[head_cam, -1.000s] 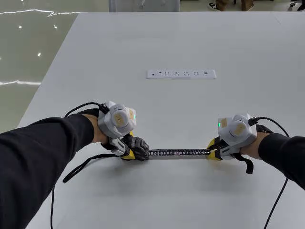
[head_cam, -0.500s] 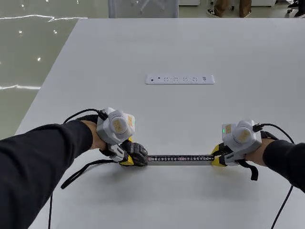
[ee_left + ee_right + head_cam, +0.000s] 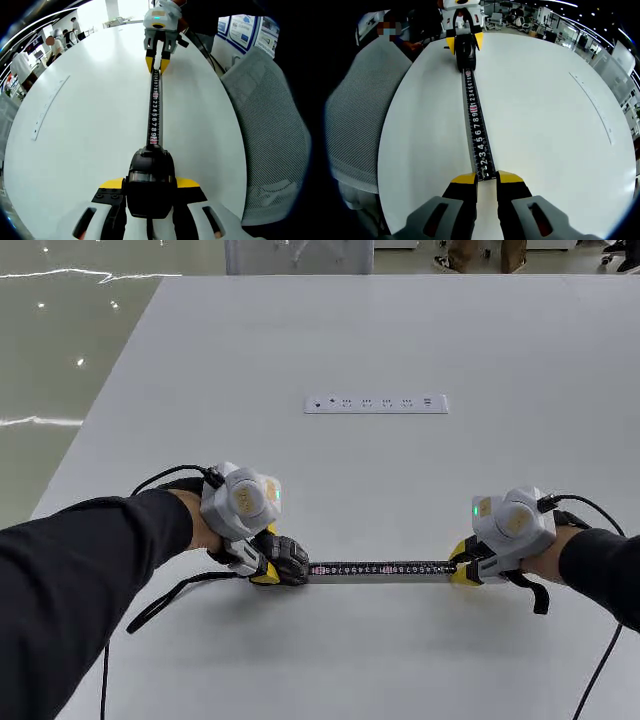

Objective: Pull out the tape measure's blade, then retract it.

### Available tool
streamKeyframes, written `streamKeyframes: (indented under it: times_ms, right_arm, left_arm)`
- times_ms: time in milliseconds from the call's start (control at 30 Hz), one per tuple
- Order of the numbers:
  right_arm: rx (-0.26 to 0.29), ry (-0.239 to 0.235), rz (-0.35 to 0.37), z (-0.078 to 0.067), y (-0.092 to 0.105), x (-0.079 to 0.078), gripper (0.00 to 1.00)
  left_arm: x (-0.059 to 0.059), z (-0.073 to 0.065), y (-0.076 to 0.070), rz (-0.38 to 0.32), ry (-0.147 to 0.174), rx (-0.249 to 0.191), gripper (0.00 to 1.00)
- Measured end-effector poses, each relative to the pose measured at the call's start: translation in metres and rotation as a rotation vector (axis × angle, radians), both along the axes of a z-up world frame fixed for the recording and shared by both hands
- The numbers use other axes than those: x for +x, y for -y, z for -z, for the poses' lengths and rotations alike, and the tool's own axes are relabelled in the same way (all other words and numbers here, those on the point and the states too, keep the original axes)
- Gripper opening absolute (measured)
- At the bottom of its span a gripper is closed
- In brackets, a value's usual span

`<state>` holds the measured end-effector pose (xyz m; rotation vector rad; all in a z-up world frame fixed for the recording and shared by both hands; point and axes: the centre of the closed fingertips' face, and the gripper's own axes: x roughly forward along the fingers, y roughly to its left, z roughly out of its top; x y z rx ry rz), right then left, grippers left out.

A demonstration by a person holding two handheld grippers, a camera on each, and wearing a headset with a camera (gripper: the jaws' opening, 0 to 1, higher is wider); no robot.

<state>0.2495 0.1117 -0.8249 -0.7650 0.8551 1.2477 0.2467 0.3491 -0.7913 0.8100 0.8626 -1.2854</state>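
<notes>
Black tape case (image 3: 287, 560) clamped between the yellow-tipped jaws of the left gripper (image 3: 262, 570), low on the white tabletop (image 3: 400, 330), close to its near edge and toward the left side. Blade (image 3: 380, 568) drawn out straight and flat along that edge, numbers facing up, reaching to the right gripper (image 3: 463, 570). Jaws there almost together, pinching the tip of the blade. Farther toward the far edge, well apart from the tape, a white power strip (image 3: 376, 404), lying parallel to the blade.
</notes>
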Motion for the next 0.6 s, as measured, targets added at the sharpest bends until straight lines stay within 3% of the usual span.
streamKeyframes:
  times_ms: [600]
  right_arm:
    - [-0.007,0.003,0.011,-0.0018,0.0097,0.0005,0.10]
  left_arm:
    - [0.0002,-0.0005,0.0003,-0.003,-0.001,0.000,0.31]
